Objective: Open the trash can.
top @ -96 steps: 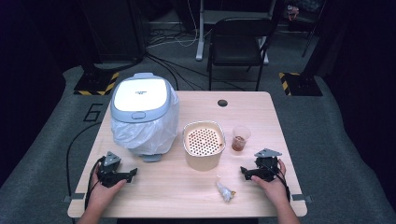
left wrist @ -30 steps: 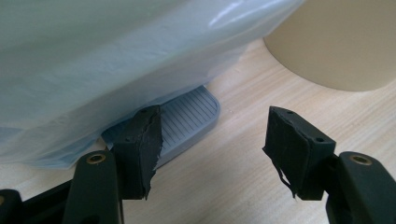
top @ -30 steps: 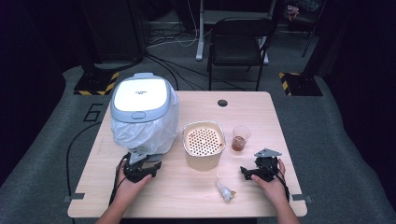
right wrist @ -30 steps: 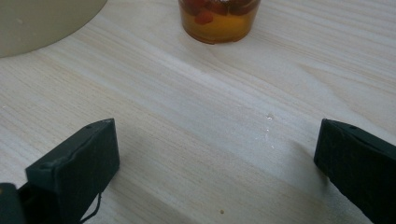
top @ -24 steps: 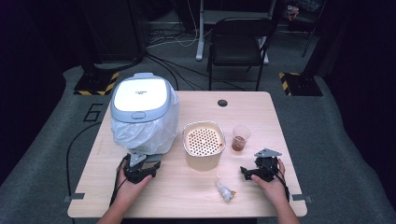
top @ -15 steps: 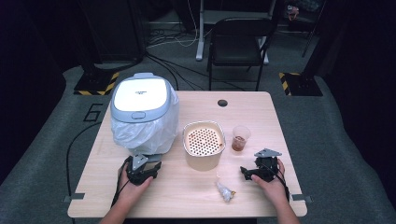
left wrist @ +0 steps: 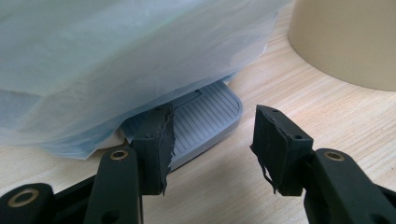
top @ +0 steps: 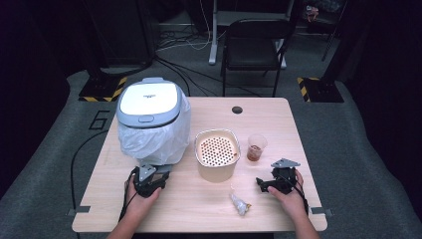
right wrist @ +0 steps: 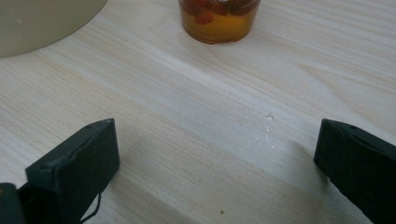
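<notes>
Compared with 3.2 s ago, the left gripper has been carried from the table's 8 o'clock corner inward to the foot of the lidded bin, and since 0.5 s ago it is seen almost unmoved; the right gripper is found where it was throughout, at 4 o'clock on the table. In the left gripper view the left gripper's jaws are held moderately apart with nothing between them, and the grey ribbed pedal of the bin lies just beyond the tips — the left-hand jaw is seen in front of the pedal's near edge, though contact cannot be told. The pedal is partly overhung by the translucent bag draped from the bin. In the right gripper view the right gripper's jaws are spread wide over bare wood, with nothing held. Ahead of them, at 12 o'clock, a clear cup of amber liquid with red pieces is seen, and at 10 o'clock the wall of the beige tub. In the high view the tub, topped by a perforated insert, stands at the table's centre between the 2 grippers, the cup just beside it at 3 o'clock, and a small crumpled wrapper lies at 6 o'clock from the tub. A dark round port is set near the far edge.
</notes>
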